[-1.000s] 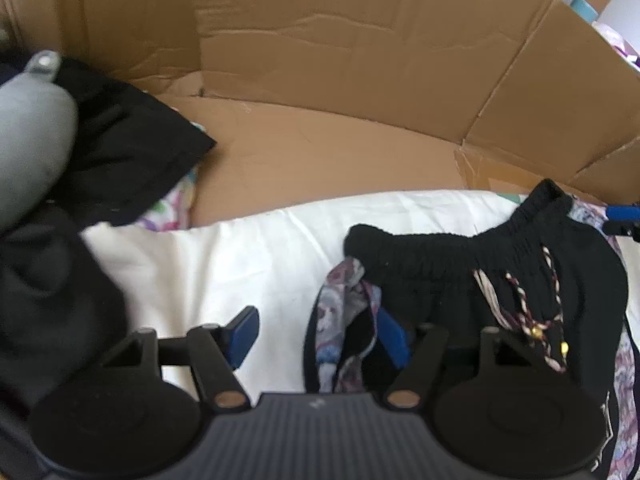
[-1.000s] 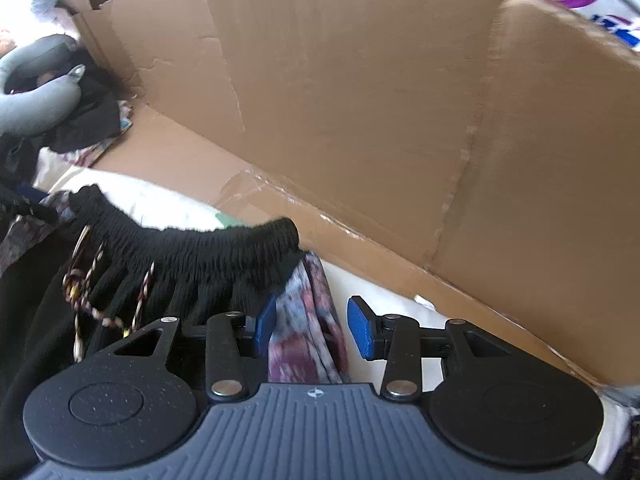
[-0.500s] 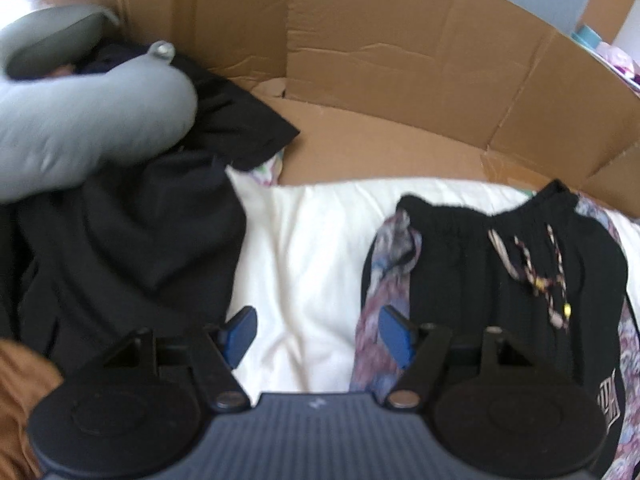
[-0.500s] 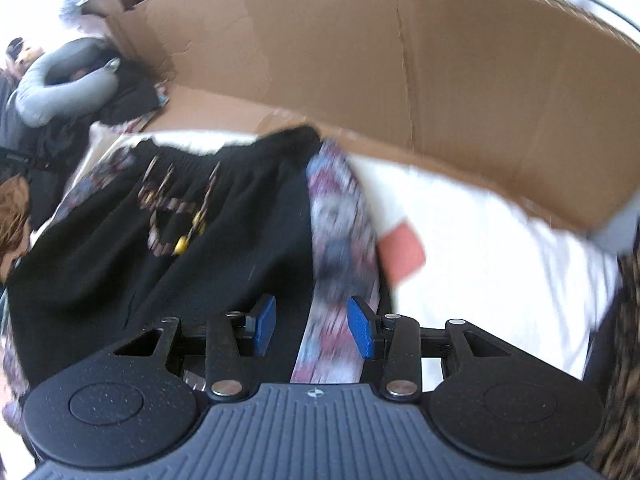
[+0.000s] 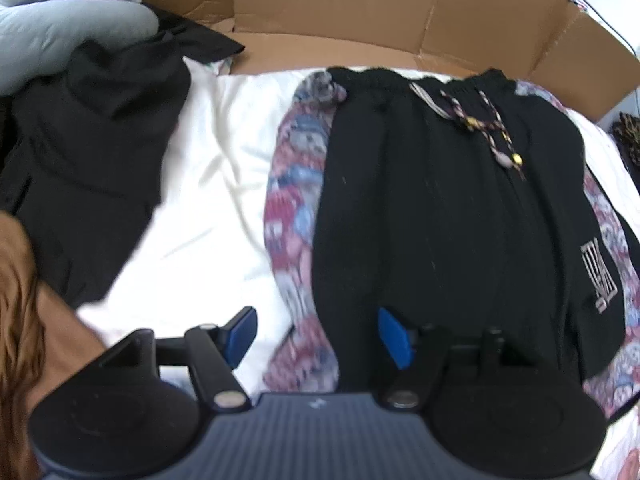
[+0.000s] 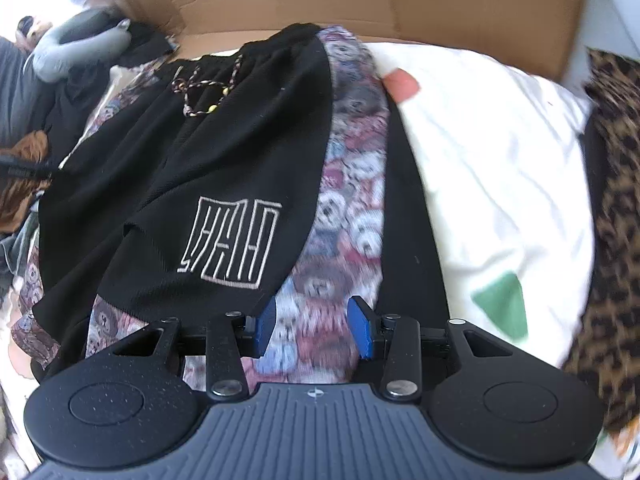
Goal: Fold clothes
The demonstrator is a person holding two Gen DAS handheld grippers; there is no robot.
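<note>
Left wrist view: black shorts (image 5: 440,208) lie spread flat on a white sheet (image 5: 216,184), waistband at 12 o'clock against the cardboard wall (image 5: 328,4), drawstring (image 5: 480,128) on top, patterned side panels at both edges. Long axis of the shorts runs 12 to 6 o'clock. The left claw (image 5: 316,334) hovers at the 6 o'clock end over the left patterned panel (image 5: 292,216); its blue pads stand wide apart and hold nothing.

Right wrist view: the right claw (image 6: 312,328) hangs over the right patterned panel (image 6: 348,184), near the hem, pads apart with cloth seen between them but not pinched. The embroidered logo (image 6: 232,240) lies at 11 o'clock from this claw.

Each claw sits at its own side seam, so neither is clearly nearer. The shorts lie flat and open rather than doubled; whether a side-to-side or a hem-to-waist fold comes next cannot be settled from this view, though either would, in judgement, start from these two lower corners.

Containers: the opened cardboard box forms a wall and floor behind the sheet. A heap of dark clothing (image 5: 88,140) and a grey neck pillow (image 5: 60,32) lie at 10 o'clock, partly on the cardboard; leopard-print cloth (image 6: 612,200) lies at 3 o'clock.
</note>
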